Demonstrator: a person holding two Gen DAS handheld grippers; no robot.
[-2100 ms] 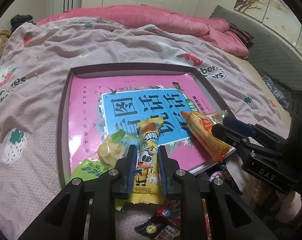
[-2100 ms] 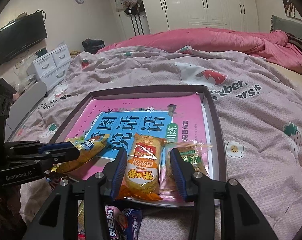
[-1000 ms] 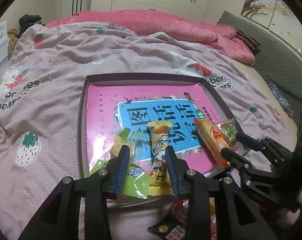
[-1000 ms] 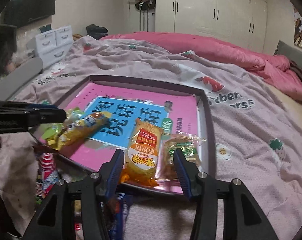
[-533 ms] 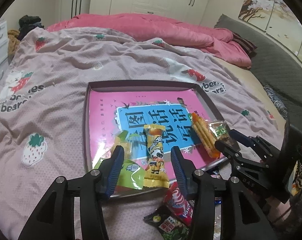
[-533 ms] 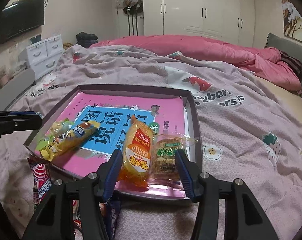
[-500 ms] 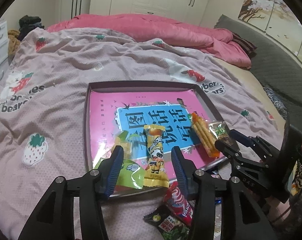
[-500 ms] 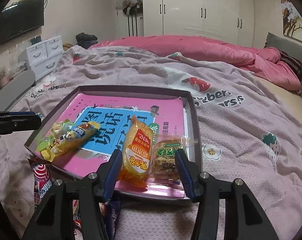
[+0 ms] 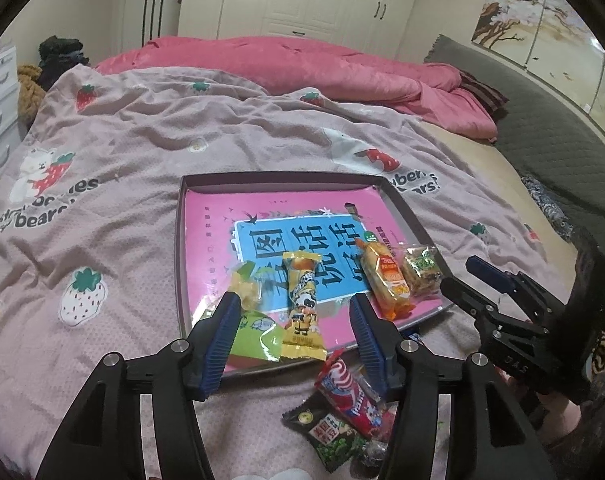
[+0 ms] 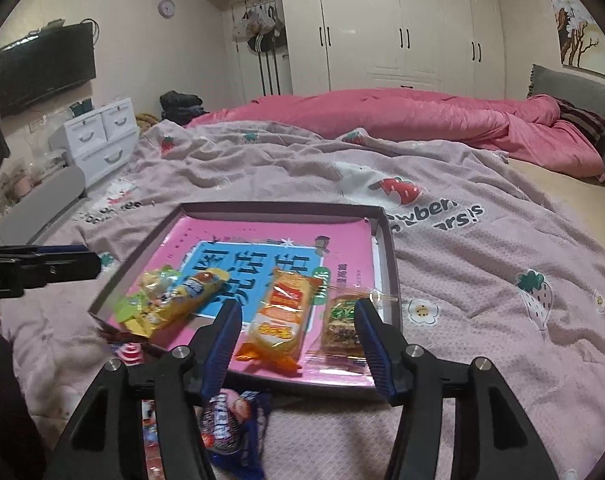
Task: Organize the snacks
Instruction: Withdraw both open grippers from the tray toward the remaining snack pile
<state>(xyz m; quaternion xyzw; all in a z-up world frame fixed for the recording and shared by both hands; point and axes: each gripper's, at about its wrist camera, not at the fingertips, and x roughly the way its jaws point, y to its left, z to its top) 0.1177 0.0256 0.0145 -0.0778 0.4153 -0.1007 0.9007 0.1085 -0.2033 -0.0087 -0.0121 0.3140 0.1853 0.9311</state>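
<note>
A shallow dark tray [image 9: 179,240] [image 10: 392,248] with a pink and blue book in it lies on the bed. In it lie a green packet [image 9: 254,330], a yellow cartoon bar [image 9: 302,304] [image 10: 174,300], an orange packet [image 9: 384,276] [image 10: 280,314] and a clear-wrapped cake [image 9: 420,270] [image 10: 342,324]. My left gripper [image 9: 294,308] hovers above the tray's near edge, jaws opening, pads clear of the yellow bar. My right gripper [image 10: 296,314] hovers likewise, jaws opening around the orange packet without touching it. It also shows at the right of the left wrist view [image 9: 462,280].
Loose snacks lie on the quilt in front of the tray: a red striped packet [image 9: 350,396], a black and green packet [image 9: 326,432] and a blue packet [image 10: 234,428]. A pink duvet [image 10: 402,120] lies beyond. White drawers [image 10: 98,140] stand at the left.
Both grippers let go of their snacks, the yellow bar and the orange packet, which now lie in the tray. Both jaws widened and both grippers drew back and up from the tray.
</note>
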